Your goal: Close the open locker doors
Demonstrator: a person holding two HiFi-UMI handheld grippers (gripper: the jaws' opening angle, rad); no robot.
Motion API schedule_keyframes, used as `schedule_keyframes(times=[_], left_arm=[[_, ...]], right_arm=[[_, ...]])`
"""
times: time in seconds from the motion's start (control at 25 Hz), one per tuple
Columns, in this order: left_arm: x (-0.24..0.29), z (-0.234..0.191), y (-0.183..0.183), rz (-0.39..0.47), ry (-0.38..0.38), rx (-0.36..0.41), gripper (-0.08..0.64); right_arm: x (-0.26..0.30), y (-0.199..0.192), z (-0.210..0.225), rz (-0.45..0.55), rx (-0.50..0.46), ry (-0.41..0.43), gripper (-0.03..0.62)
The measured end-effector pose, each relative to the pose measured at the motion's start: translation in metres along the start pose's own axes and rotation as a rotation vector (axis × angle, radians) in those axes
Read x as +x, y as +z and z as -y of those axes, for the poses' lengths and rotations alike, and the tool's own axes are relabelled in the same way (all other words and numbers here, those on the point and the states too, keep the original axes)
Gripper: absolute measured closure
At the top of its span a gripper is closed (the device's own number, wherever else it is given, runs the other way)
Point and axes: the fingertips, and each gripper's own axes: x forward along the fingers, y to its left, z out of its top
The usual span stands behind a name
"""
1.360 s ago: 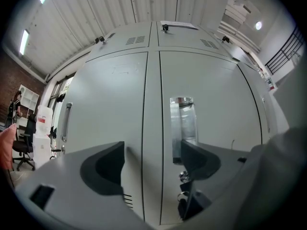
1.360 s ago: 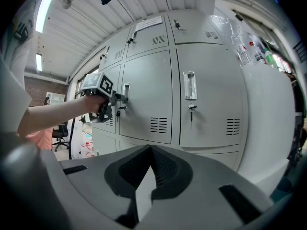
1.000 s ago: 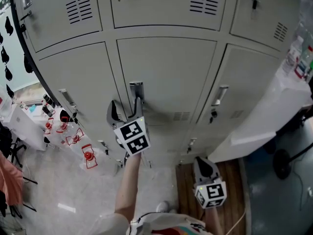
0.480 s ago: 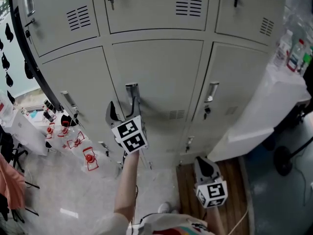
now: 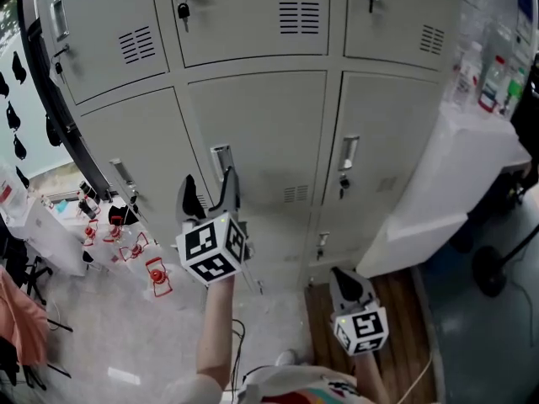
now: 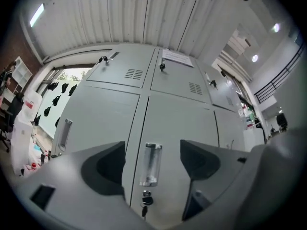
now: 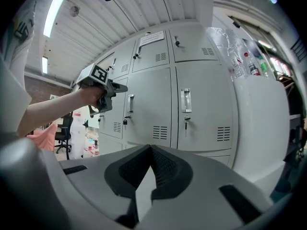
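Ahead in the head view, the left claw point(image 5: 210, 190) is raised just in front of the recessed handle point(image 5: 221, 160) of the middle locker door point(image 5: 261, 124), jaws wide with nothing in them. The right claw point(image 5: 346, 281) hangs low near the floor, pinched shut and empty. Every door in sight looks flush with its frame, and I cannot spot one ajar.

Through the left gripper view, the handle point(image 6: 150, 164) sits framed between the parted jaws but apart from them, with a key point(image 6: 146, 201) hanging in the lock just below.

Over in the right gripper view, the claw point(image 7: 151, 150) has its jaws together on nothing, and the locker bank point(image 7: 201, 109) stands beyond.

If this door needs seating, I judge a flat, square push beside the handle on the latch side works best, clear of the key
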Motion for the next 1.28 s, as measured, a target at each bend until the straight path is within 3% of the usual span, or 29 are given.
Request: schedule_keyframes(times=[0.2,0.32,0.36,0.44,0.56,0.88,1.0,1.28], left_arm=[[-0.04,0.019,0.024,0.059,-0.047,0.019,0.221],[-0.068,0.033,0.026,0.07,-0.078,0.098,0.225],[-0.078,0.037,0.024,0.069,-0.08,0.129,0.245],[-0.096,0.043,0.017,0.073,-0.074,0.159,0.425],[-0.116,0.051,0.001,0.062,-0.089,0.12,0.499],[-0.156,0.067,-0.063,-0.087,-0.16,0.068,0.553],[-0.175,0.071,-0.086,-0.14,-0.21,0.084,0.554],[-0.185,0.061,-0.11,-0.171,-0.221,-0.025,0.554]], right_arm=[[-0.01,0.01,-0.002,0.038,0.003,0.004,0.588],[-0.013,0.008,-0.007,0.045,-0.005,0.018,0.588],[-0.013,0.008,-0.009,0.051,-0.006,0.025,0.586],[-0.014,0.011,-0.014,0.066,-0.006,0.038,0.587],[-0.017,0.012,-0.021,0.06,-0.008,0.055,0.587],[-0.018,0.01,-0.031,0.075,-0.014,0.078,0.588],[-0.019,0.011,-0.035,0.084,-0.015,0.084,0.588],[-0.021,0.015,-0.04,0.095,-0.049,0.086,0.588]])
